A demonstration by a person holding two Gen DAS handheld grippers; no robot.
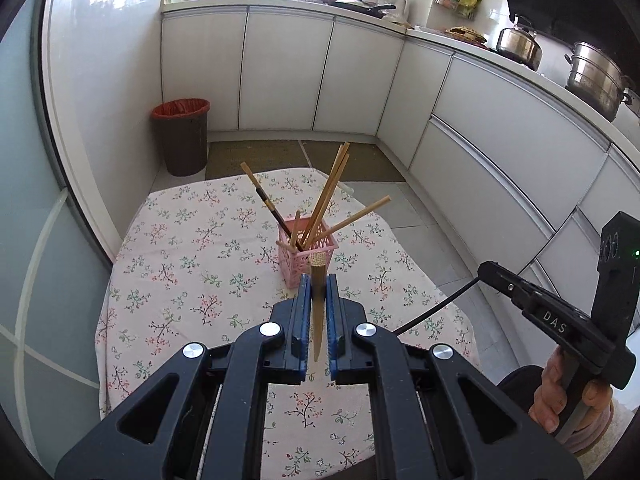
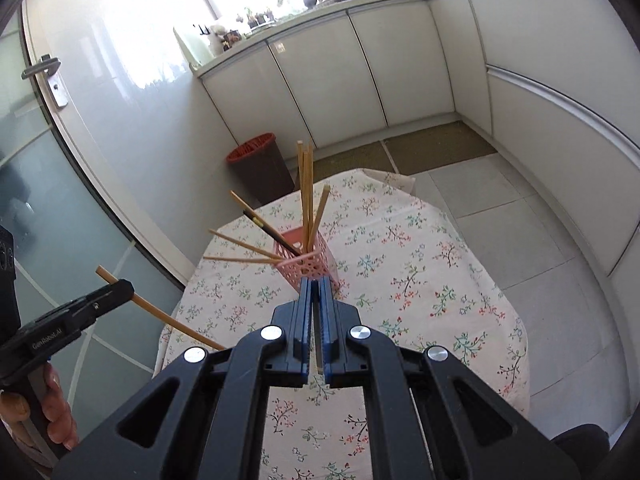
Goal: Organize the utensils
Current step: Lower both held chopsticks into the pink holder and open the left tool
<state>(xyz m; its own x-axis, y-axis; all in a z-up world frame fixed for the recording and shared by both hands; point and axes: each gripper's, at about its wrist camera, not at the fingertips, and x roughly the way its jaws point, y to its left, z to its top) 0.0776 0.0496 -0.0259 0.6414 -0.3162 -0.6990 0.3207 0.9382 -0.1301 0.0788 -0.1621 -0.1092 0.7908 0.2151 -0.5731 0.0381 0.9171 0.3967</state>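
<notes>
Kitchen: white cabinets all round, tiled floor, brown bin (image 1: 181,136) with a red liner in the far corner, steel pots (image 1: 596,78) on the counter to the right.
Worktop (image 1: 168,280): small, under a floral cloth, bare apart from the holder.
Holder: pink lattice basket (image 1: 298,266) standing upright mid-worktop, near its far half.
In the holder: several bamboo chopsticks (image 1: 328,196) splayed outward in different directions, plus one dark chopstick (image 1: 267,204) with a pale top leaning left; they fan because the basket is wide and they rest on its rim.
Left hand-held gripper (image 1: 319,292): clenched on one bamboo chopstick (image 2: 160,314), pads pressing it about mid-length; blunt end points ahead toward the basket, thin tip back toward me.
Why held so: my guess, lined up on the basket so the stick can be dropped in with the others.
Right hand-held gripper (image 2: 316,300): clenched with nothing between the pads, held above the near side of the basket.
Look of the stick: plain tan bamboo, squared top, slightly bowed in the right wrist view, probably lens distortion.
Progress: looks nearly finished, no loose utensils on the cloth that I can see.
</notes>
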